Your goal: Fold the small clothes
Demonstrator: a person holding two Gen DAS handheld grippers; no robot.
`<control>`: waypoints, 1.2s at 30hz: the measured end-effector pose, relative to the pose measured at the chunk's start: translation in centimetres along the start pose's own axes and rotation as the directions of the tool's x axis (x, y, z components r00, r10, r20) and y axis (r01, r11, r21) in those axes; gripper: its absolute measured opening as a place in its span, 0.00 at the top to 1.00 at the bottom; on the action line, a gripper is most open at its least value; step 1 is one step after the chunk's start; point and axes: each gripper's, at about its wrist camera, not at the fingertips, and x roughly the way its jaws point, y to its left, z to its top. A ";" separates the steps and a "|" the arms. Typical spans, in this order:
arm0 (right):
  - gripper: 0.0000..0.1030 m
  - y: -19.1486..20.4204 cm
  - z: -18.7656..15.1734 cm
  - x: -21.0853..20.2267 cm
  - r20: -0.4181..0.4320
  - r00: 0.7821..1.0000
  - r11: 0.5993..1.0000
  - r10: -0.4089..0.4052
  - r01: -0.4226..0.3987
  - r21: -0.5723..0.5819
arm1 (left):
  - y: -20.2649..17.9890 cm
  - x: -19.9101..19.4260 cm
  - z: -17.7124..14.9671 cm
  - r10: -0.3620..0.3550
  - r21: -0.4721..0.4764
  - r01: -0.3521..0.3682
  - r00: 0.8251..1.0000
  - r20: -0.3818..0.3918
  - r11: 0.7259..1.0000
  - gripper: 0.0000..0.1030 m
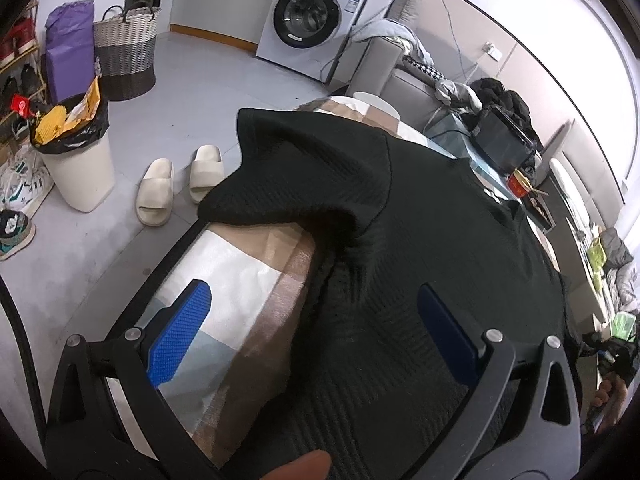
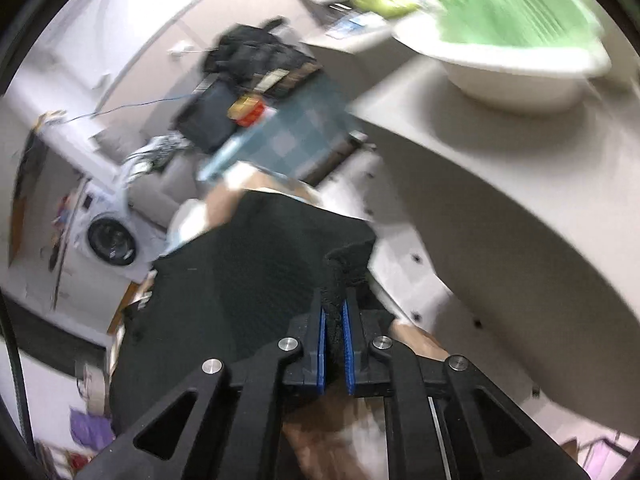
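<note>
Left wrist view: the left tool [image 1: 316, 328] stands wide open, gripping nothing, over the black shirt [image 1: 420, 248] spread on the checked desk [image 1: 224, 280], one sleeve hanging past its left edge.

Right wrist view, blurred: the right tool [image 2: 334, 334] is clamped on a bunched fold of the black shirt [image 2: 240, 280].

Black tool [image 2: 335, 320] frames, blue ribbed pads [image 1: 180, 332], silver screws.

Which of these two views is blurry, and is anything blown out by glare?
Right wrist view: motion blur smears the green basin and the background, though the right claw pinching the black garment stays sharp. Left wrist view: crisp, but the wall at upper right is washed out.
</note>
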 end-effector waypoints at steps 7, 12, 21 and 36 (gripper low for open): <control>0.93 13.2 -0.8 -2.8 -0.014 0.943 0.857 0.334 -0.309 -0.413 | 0.8 -0.7 0.2 0.007 -0.012 -0.006 1.000 0.029 1.000 0.01; 0.56 21.3 -6.9 0.3 -0.417 0.851 0.607 0.319 -0.521 -0.600 | 0.7 -0.9 0.1 0.018 -0.012 -0.018 0.999 0.035 1.000 0.01; 0.50 18.1 -6.7 2.9 -0.312 0.922 0.727 0.230 -0.376 -0.574 | 1.5 -0.2 0.5 0.027 -0.050 -0.026 0.999 0.031 0.998 0.01; 0.51 19.0 -5.6 13.0 -0.391 0.879 0.869 0.273 -0.400 -0.292 | 0.6 0.0 0.1 0.033 -0.027 -0.033 0.999 0.022 0.999 0.01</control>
